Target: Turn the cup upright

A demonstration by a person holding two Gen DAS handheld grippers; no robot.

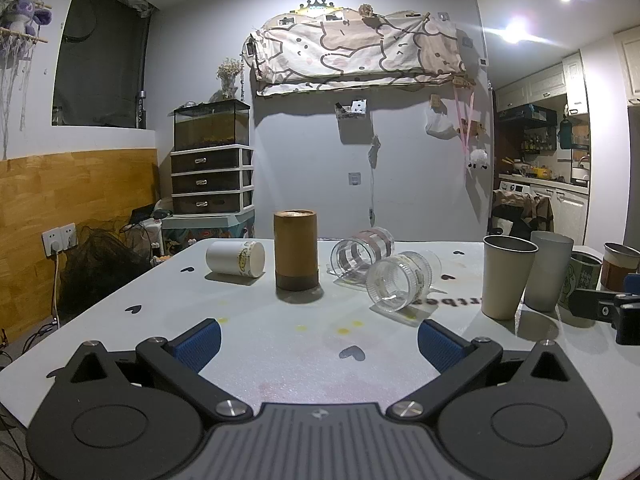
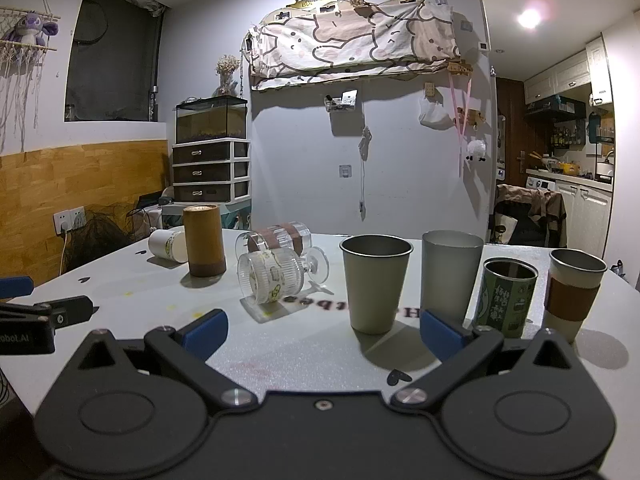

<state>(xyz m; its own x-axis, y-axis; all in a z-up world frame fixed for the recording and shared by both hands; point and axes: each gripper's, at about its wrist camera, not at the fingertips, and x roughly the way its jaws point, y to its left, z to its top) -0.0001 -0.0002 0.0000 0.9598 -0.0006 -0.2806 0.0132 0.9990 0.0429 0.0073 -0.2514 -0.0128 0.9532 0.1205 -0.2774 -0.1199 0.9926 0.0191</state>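
Observation:
A clear ribbed stemmed glass (image 1: pixel 400 280) (image 2: pixel 272 280) lies on its side on the white table (image 1: pixel 280 344). Behind it a clear glass with brown bands (image 1: pixel 362 252) (image 2: pixel 276 240) also lies on its side. A white paper cup (image 1: pixel 236 258) (image 2: pixel 168 245) lies on its side at the left. A brown cylinder cup (image 1: pixel 296 250) (image 2: pixel 203 240) stands mouth down. My left gripper (image 1: pixel 320 342) is open and empty, short of the lying glasses. My right gripper (image 2: pixel 324 334) is open and empty, just in front of an upright beige cup (image 2: pixel 376 284).
Upright cups stand at the right: the beige cup (image 1: pixel 506 276), a grey one (image 1: pixel 548 270) (image 2: pixel 450 276), a green printed one (image 2: pixel 506 298) and a brown-sleeved one (image 2: pixel 572 292). The other gripper shows at each view's edge (image 1: pixel 608 308) (image 2: pixel 36 312).

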